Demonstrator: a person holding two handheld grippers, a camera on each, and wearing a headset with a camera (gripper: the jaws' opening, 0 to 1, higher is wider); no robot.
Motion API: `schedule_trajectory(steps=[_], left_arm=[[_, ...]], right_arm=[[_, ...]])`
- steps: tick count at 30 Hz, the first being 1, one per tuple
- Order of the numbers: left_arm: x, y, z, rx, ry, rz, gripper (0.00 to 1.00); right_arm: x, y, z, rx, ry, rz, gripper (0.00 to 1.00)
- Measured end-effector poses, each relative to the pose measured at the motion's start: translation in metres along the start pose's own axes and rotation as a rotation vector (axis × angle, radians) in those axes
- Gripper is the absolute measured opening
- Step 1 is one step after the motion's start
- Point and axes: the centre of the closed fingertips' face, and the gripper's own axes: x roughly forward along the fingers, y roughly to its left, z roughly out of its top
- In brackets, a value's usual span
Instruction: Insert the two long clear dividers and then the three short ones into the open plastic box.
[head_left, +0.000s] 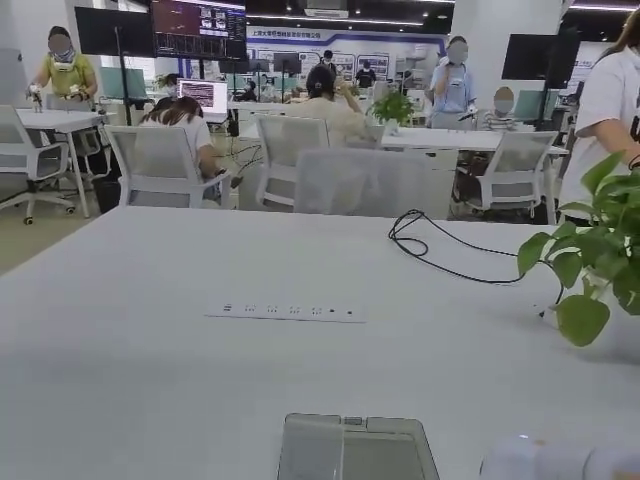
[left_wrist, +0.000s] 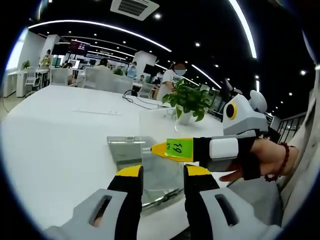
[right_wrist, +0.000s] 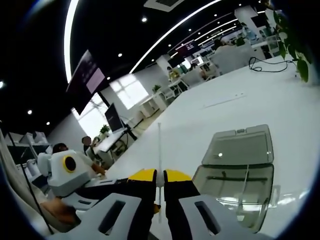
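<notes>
The open clear plastic box lies on the white table with its lid folded back flat. A thin clear strip stands inside it. My right gripper is shut on a clear divider, seen edge-on and upright, to the left of the box. In the left gripper view that divider hangs over the box, held by the right gripper, which comes in from the right. My left gripper is open, its jaws either side of the box's near end. In the head view the box sits at the bottom edge.
A potted plant stands at the table's right side, with a black cable looping beside it. A flush socket strip lies mid-table. Chairs, desks and several people fill the room behind.
</notes>
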Motion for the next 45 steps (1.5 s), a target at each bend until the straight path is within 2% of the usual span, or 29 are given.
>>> schedule_trajectory(steps=[3, 8, 10, 12, 15, 17, 18, 20, 21, 24, 27, 28, 31, 34, 36, 39, 42, 45], left_arm=[[0.000, 0.000, -0.002, -0.020, 0.013, -0.003, 0.30], [0.001, -0.001, -0.003, -0.021, 0.020, -0.005, 0.31], [0.002, -0.002, -0.004, -0.017, 0.028, -0.009, 0.32], [0.003, -0.004, -0.006, 0.015, 0.041, -0.011, 0.38], [0.003, -0.008, -0.008, 0.066, 0.054, -0.020, 0.46], [0.003, -0.009, -0.008, 0.101, 0.057, -0.017, 0.50], [0.003, -0.007, -0.007, 0.160, 0.057, -0.005, 0.53], [0.003, -0.008, -0.010, 0.222, 0.076, -0.004, 0.59], [0.003, -0.008, -0.010, 0.237, 0.081, -0.003, 0.62], [0.004, -0.010, -0.011, 0.264, 0.083, -0.016, 0.68], [0.004, -0.010, -0.012, 0.291, 0.088, -0.024, 0.75], [0.005, -0.009, -0.013, 0.304, 0.094, -0.025, 0.77], [0.006, -0.008, -0.016, 0.315, 0.107, -0.037, 0.83], [0.008, -0.008, -0.019, 0.294, 0.114, -0.064, 0.87], [0.010, -0.007, -0.023, 0.292, 0.133, -0.078, 0.88], [0.013, -0.007, -0.027, 0.282, 0.145, -0.094, 0.95], [0.014, -0.007, -0.030, 0.328, 0.158, -0.101, 0.97], [0.016, -0.006, -0.031, 0.350, 0.163, -0.111, 1.00]], right_arm=[[0.000, -0.001, -0.002, 0.013, 0.012, -0.004, 0.07], [0.000, -0.003, -0.003, 0.039, 0.021, -0.012, 0.07], [-0.001, -0.006, -0.007, 0.074, 0.057, -0.033, 0.07], [-0.001, -0.009, -0.005, 0.076, 0.064, -0.040, 0.07], [-0.003, -0.017, -0.005, 0.093, 0.095, -0.080, 0.07], [-0.006, -0.027, -0.009, 0.132, 0.134, -0.132, 0.07], [-0.007, -0.031, -0.012, 0.160, 0.154, -0.152, 0.07], [-0.009, -0.040, -0.017, 0.196, 0.200, -0.188, 0.07], [-0.009, -0.041, -0.017, 0.203, 0.205, -0.195, 0.07], [-0.013, -0.051, -0.024, 0.283, 0.271, -0.243, 0.07], [-0.015, -0.060, -0.028, 0.348, 0.314, -0.283, 0.07], [-0.016, -0.063, -0.030, 0.348, 0.343, -0.298, 0.07], [-0.015, -0.066, -0.032, 0.376, 0.374, -0.312, 0.07], [-0.014, -0.069, -0.034, 0.379, 0.410, -0.329, 0.07], [-0.014, -0.071, -0.035, 0.384, 0.431, -0.341, 0.07], [-0.011, -0.073, -0.037, 0.394, 0.454, -0.349, 0.07], [-0.009, -0.075, -0.038, 0.396, 0.481, -0.361, 0.07], [-0.006, -0.077, -0.039, 0.397, 0.500, -0.368, 0.07]])
